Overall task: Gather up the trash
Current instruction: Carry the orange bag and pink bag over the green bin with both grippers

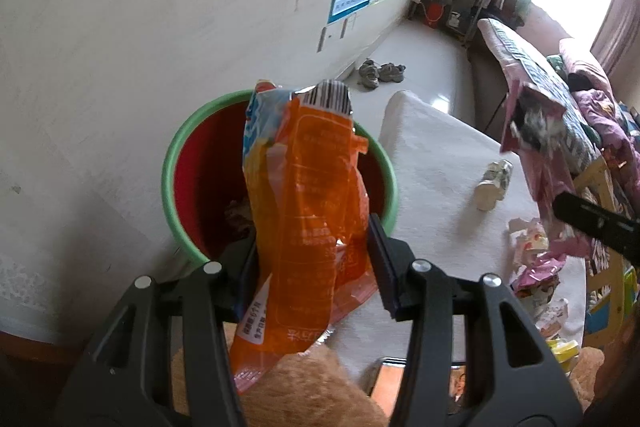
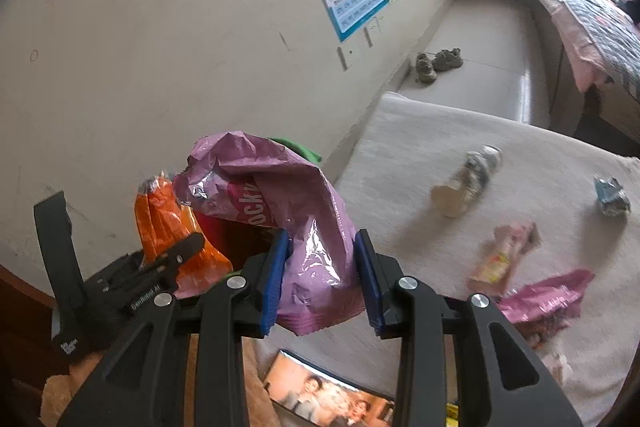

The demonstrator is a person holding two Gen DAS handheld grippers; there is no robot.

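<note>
Orange wrapper (image 1: 308, 195): pinched between the pads of the left hand-held gripper (image 1: 312, 259), hanging partly over the mouth of the bin (image 1: 176, 147).
Pink wrapper (image 2: 296, 227): clamped in the right hand-held gripper (image 2: 322, 279), held above the table (image 2: 440, 131), beside the bin.
Bin: red inside, green rim, on the floor against the wall; some scraps already lie at its bottom.
Step in hand: judged to be dropping the orange wrapper.
Technique: the wrapper's lower end sits outside the rim, so the left hand-held gripper should move over the centre of the opening before parting its fingers; the pink wrapper follows.
Remaining litter: a crushed bottle (image 2: 468, 183), a pink carton (image 2: 504, 255), a blue scrap (image 2: 612, 195) and another pink wrapper (image 2: 544, 299) lie on the table.
</note>
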